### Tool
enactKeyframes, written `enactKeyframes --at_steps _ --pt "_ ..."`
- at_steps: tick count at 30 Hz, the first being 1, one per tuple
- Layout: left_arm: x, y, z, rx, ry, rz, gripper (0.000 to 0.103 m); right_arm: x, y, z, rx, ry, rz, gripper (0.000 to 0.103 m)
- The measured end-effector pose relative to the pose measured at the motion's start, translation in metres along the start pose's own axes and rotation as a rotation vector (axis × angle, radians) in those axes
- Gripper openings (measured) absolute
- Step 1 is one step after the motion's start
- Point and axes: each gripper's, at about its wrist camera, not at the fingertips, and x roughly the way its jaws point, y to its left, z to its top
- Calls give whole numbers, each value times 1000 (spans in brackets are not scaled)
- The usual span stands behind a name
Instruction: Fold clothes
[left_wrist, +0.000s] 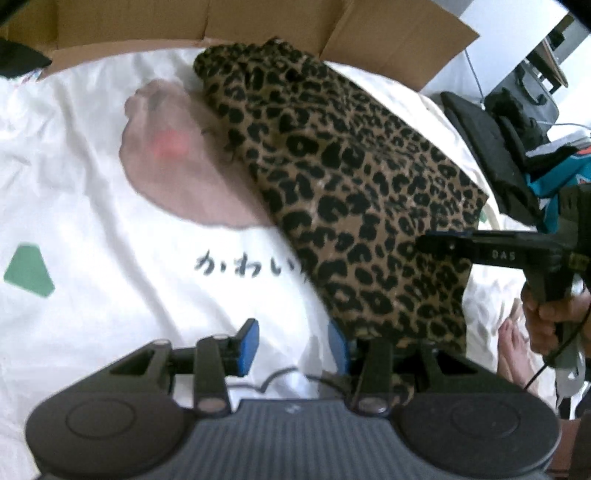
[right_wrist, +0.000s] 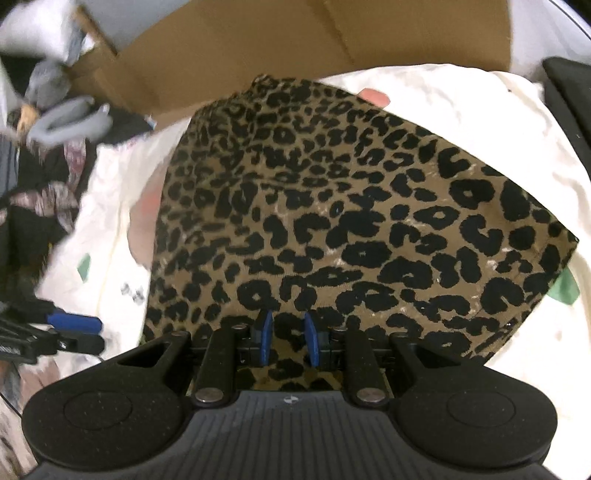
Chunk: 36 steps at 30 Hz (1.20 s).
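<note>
A leopard-print garment (right_wrist: 332, 221), folded to a rough rectangle, lies on a white printed cloth (left_wrist: 110, 240) that covers the surface beneath; whether that surface is a bed or a table cannot be told. The cloth bears a brownish-pink blob, a green shape (left_wrist: 29, 269) and dark Japanese lettering (left_wrist: 240, 264), the last partly under the garment's edge. Brown cardboard flaps (right_wrist: 258, 40) stand along the cloth's far edge.

The left hand-held gripper (left_wrist: 293, 345) is open: its blue pads stand apart over bare white cloth, the right pad just at the garment's near corner. The right hand-held gripper (right_wrist: 288, 341) hovers at the garment's near edge, blue pads apart with leopard fabric showing behind the gap; whether they pinch it cannot be told. A pile of dark and grey clothes (right_wrist: 44, 147) lies off the cloth's left edge.
</note>
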Motion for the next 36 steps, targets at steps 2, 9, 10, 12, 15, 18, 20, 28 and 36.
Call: enactKeyframes --at_steps 2,9,10,12,15,18,20,28,36 --pt "2 0 -4 -6 11 -9 44 2 0 -2 -6 15 -4 26" --pt "4 -5 -11 29 50 -17 44 -4 8 -16 -35 64 42 26" --pt "4 -5 -12 30 54 -19 44 -5 9 -18 -45 76 48 26" --pt "5 -6 -15 46 65 -29 44 -7 12 -23 -67 94 60 26" --pt "6 -7 -20 78 91 -23 44 -9 17 -30 -100 121 78 26" --pt "6 -6 -23 94 112 -28 44 -12 22 -33 -130 134 88 26" --pt "5 -7 -25 107 121 -43 44 -14 24 -33 -144 146 98 26" --pt "6 -18 -32 148 106 -134 45 -22 40 -40 -209 177 152 25" --pt "13 -13 -33 122 83 -159 44 -21 39 -40 -193 183 160 25"
